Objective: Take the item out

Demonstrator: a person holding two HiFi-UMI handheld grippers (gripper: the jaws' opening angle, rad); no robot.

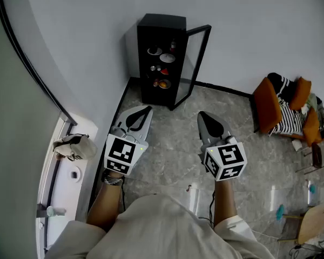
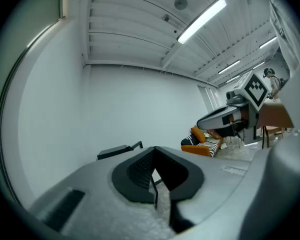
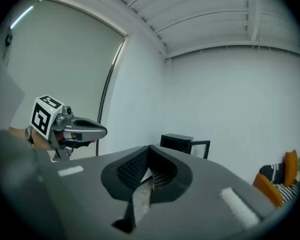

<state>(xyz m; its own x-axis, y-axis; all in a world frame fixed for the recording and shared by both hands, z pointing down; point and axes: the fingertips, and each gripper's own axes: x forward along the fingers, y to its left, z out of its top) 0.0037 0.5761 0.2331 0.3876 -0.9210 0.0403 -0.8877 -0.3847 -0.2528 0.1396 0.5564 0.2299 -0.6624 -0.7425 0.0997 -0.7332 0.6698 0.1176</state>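
Observation:
A black cabinet (image 1: 161, 58) stands against the far wall with its glass door (image 1: 193, 63) swung open to the right. Its shelves hold small dishes (image 1: 167, 58), a red item (image 1: 163, 71) and an orange item (image 1: 163, 83). My left gripper (image 1: 147, 109) and right gripper (image 1: 201, 114) hover side by side over the stone floor, well short of the cabinet. Both are shut with nothing between the jaws. The left gripper view shows its closed tips (image 2: 154, 149) and the cabinet top (image 2: 117, 151). In the right gripper view, the closed tips (image 3: 150, 148) point toward the cabinet (image 3: 182, 143).
An orange armchair (image 1: 270, 109) with striped cushions sits at the right. A window ledge (image 1: 65, 182) with a pale bag (image 1: 73, 146) runs along the left. A wooden chair (image 1: 310, 223) and small clutter stand at the lower right.

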